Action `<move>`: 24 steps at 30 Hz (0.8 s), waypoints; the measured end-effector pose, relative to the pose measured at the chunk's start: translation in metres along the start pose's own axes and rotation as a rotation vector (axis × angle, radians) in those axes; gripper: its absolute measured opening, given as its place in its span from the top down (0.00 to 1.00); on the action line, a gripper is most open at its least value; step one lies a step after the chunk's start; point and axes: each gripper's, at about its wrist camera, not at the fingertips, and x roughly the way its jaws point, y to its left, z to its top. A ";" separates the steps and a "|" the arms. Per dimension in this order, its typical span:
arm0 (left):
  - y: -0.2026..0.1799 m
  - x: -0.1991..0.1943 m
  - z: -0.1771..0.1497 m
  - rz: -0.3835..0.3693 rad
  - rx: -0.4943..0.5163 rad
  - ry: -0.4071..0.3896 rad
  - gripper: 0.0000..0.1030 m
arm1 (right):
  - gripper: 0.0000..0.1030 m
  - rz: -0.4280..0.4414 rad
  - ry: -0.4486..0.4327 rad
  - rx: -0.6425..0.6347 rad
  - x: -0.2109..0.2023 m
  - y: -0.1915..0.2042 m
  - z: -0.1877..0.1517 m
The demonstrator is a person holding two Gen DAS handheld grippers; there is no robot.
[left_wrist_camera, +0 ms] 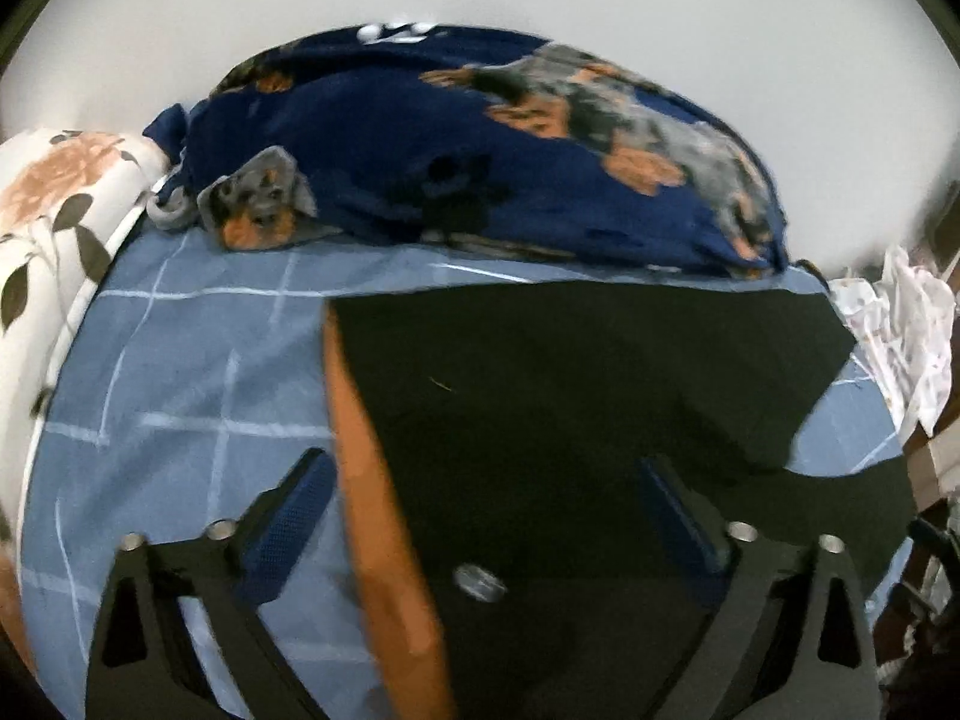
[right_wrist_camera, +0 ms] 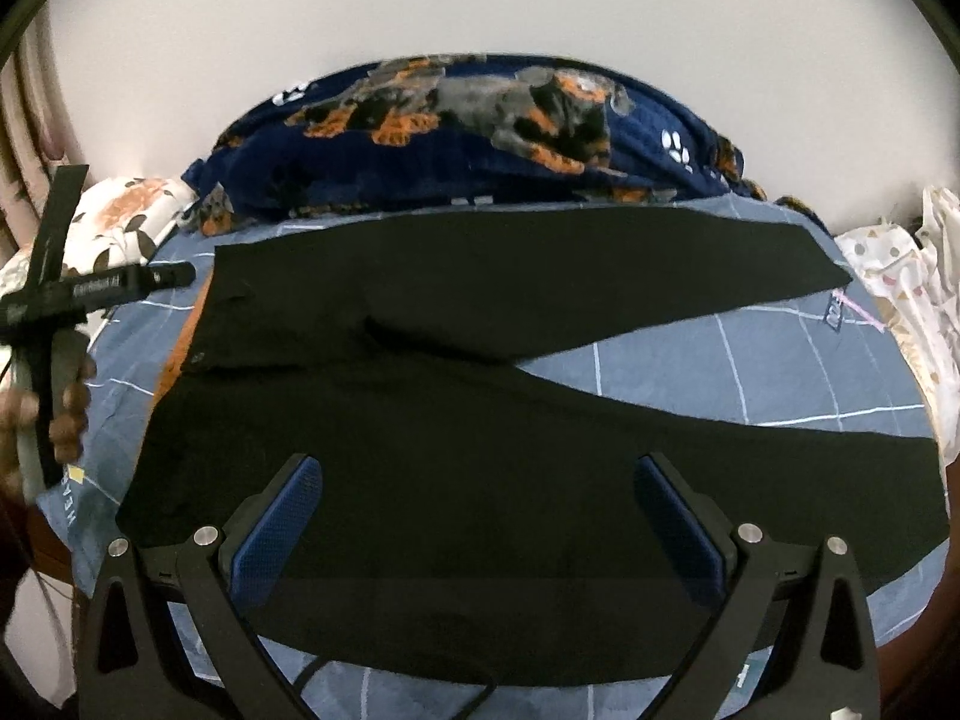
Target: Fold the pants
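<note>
Black pants [right_wrist_camera: 480, 408] lie spread flat on the blue checked bed sheet [right_wrist_camera: 750, 372], waist at the left, the two legs splayed apart to the right. An orange waistband lining [left_wrist_camera: 372, 510] shows along the waist edge, with a metal button [left_wrist_camera: 480, 582] near it. My left gripper [left_wrist_camera: 480, 480] is open and empty, hovering over the waist end [left_wrist_camera: 570, 390]. My right gripper [right_wrist_camera: 477, 480] is open and empty above the near leg. The left gripper's body [right_wrist_camera: 54, 294] and the hand that holds it show at the left of the right wrist view.
A navy dog-print blanket [left_wrist_camera: 480, 156] is bunched along the far side of the bed against a white wall. A floral pillow [left_wrist_camera: 54, 210] lies at the left. White patterned cloth [right_wrist_camera: 900, 300] lies at the right edge. The blanket also shows in the right wrist view [right_wrist_camera: 480, 144].
</note>
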 end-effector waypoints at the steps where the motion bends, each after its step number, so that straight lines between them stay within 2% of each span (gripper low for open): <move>1: 0.010 0.007 0.006 -0.004 -0.003 0.020 0.17 | 0.00 0.001 0.009 0.001 0.004 -0.001 0.000; 4: 0.046 0.033 0.021 -0.061 -0.042 0.074 0.32 | 0.00 -0.001 0.026 -0.001 0.015 -0.001 0.002; 6: 0.067 0.055 0.029 -0.091 -0.067 0.129 0.54 | 0.00 0.002 0.039 -0.001 0.021 -0.001 0.002; 7: 0.074 0.064 0.032 -0.092 -0.075 0.153 0.58 | 0.00 0.002 0.045 -0.001 0.025 -0.001 0.003; 9: 0.082 0.077 0.036 -0.102 -0.085 0.175 0.60 | 0.00 0.001 0.059 -0.003 0.031 0.000 0.003; 14: 0.085 0.095 0.051 -0.196 -0.085 0.184 0.60 | 0.00 -0.004 0.093 -0.010 0.044 0.002 0.003; 16: 0.079 0.104 0.058 -0.203 -0.063 0.211 0.60 | 0.00 -0.005 0.103 -0.007 0.048 0.001 0.002; 20: 0.078 0.114 0.072 -0.204 -0.057 0.202 0.60 | 0.00 -0.002 0.112 0.005 0.051 -0.001 0.002; 22: 0.074 0.113 0.074 -0.172 -0.043 0.189 0.76 | 0.00 -0.001 0.113 0.008 0.052 -0.002 0.002; 24: 0.065 0.108 0.073 -0.141 -0.036 0.155 0.85 | 0.00 0.020 0.116 0.022 0.054 -0.005 0.005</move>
